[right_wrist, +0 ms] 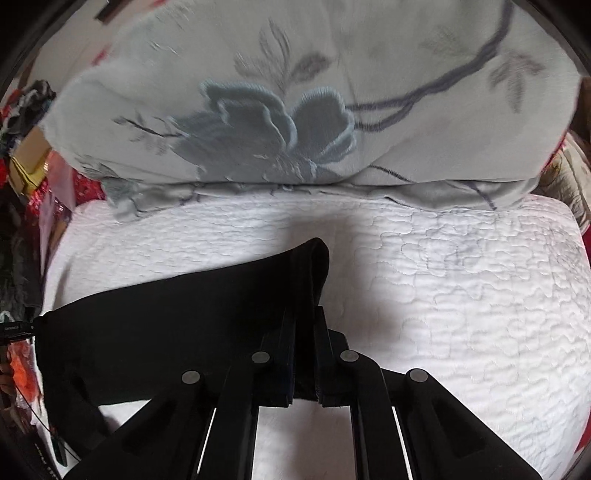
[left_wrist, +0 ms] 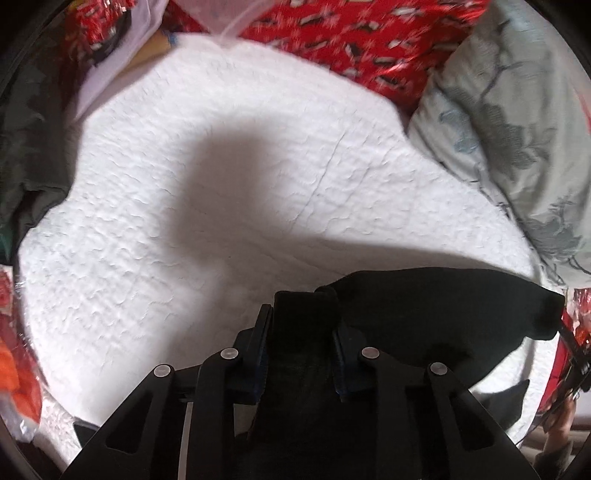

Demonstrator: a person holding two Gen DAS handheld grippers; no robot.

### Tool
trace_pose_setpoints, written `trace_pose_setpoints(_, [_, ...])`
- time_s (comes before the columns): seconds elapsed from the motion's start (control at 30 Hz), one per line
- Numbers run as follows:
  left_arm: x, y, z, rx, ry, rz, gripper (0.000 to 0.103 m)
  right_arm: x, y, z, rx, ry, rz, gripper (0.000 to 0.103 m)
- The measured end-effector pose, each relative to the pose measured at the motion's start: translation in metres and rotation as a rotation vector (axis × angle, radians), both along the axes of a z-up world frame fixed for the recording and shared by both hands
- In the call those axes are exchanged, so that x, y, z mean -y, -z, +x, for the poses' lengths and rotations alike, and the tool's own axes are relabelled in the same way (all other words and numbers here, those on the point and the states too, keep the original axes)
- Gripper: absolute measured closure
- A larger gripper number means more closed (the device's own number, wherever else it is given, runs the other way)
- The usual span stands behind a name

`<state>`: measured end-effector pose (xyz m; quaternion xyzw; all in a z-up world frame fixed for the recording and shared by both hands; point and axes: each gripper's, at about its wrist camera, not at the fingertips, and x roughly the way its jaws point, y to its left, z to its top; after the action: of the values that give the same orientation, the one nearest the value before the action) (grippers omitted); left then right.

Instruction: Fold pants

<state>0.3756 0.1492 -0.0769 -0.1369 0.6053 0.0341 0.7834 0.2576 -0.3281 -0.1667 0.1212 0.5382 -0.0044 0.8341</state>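
The black pants (left_wrist: 424,317) hang stretched between both grippers above a white quilted bed (left_wrist: 184,221). My left gripper (left_wrist: 301,321) is shut on one end of the pants' edge, with cloth bunched between its fingers. My right gripper (right_wrist: 304,317) is shut on the other end of the pants (right_wrist: 166,314), whose corner sticks up past the fingertips. The cloth spans to the right in the left wrist view and to the left in the right wrist view. The lower part of the pants is hidden below the grippers.
A pale grey pillow with blue flowers (right_wrist: 295,110) lies at the bed's far side and shows at the right in the left wrist view (left_wrist: 517,129). Red patterned cloth (left_wrist: 351,33) lies behind the bed. A dark green garment (left_wrist: 29,147) sits at the left. The white quilt (right_wrist: 461,295) lies under the pants.
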Motion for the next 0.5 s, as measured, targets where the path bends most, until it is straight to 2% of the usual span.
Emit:
trace_pose_setpoints(0.27, [0.003, -0.058, -0.070, 0.119, -0.011, 0.012, 0.076, -0.006, -0.046, -0.056, 0.120, -0.004, 0.077, 0.096])
trace_pose_setpoints(0.4, [0.005, -0.075, -0.112, 0.161, -0.005, 0.016, 0.076, -0.010, -0.064, -0.091, 0.158, -0.024, 0.102, 0.096])
trace_pose_setpoints(0.5, [0.007, -0.077, -0.149, 0.160, 0.007, 0.011, 0.076, -0.011, -0.069, -0.123, 0.172, -0.029, 0.125, 0.096])
